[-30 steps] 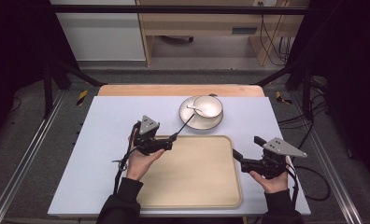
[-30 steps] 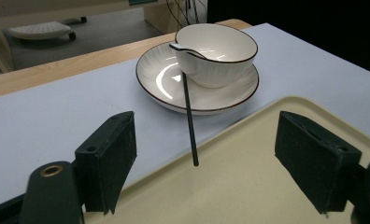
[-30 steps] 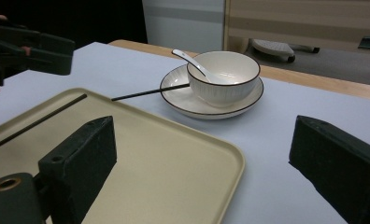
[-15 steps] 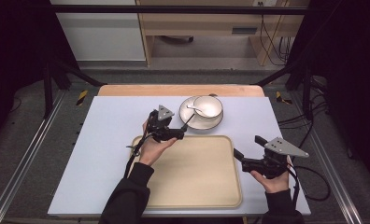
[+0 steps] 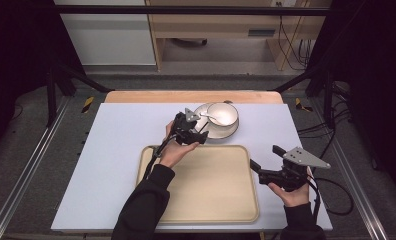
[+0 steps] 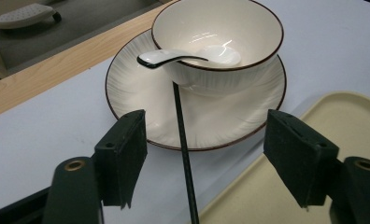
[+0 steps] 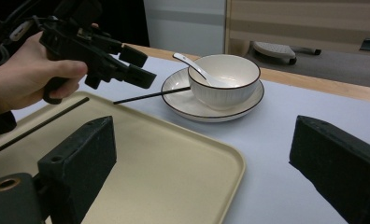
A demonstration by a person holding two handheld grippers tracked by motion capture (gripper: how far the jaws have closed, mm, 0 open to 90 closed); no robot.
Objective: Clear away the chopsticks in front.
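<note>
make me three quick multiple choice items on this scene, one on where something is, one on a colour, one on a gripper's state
1. Where does the bowl stand?
A. on the tray
B. on the plate
C. on the bare table

2. What colour is the rim line of the bowl?
A. dark brown
B. blue
C. green

3. How do the jaws of the left gripper stand?
A. shut on the spoon
B. shut on the plate's edge
C. open, holding nothing

Answers:
1. B: the bowl sits on the plate, beyond the tray, which lies empty.
2. A: the left gripper view shows a thin dark brown line around the bowl's lip.
3. C: that view shows the two jaws wide apart in front of the plate, with the spoon lying in the bowl untouched.
</note>
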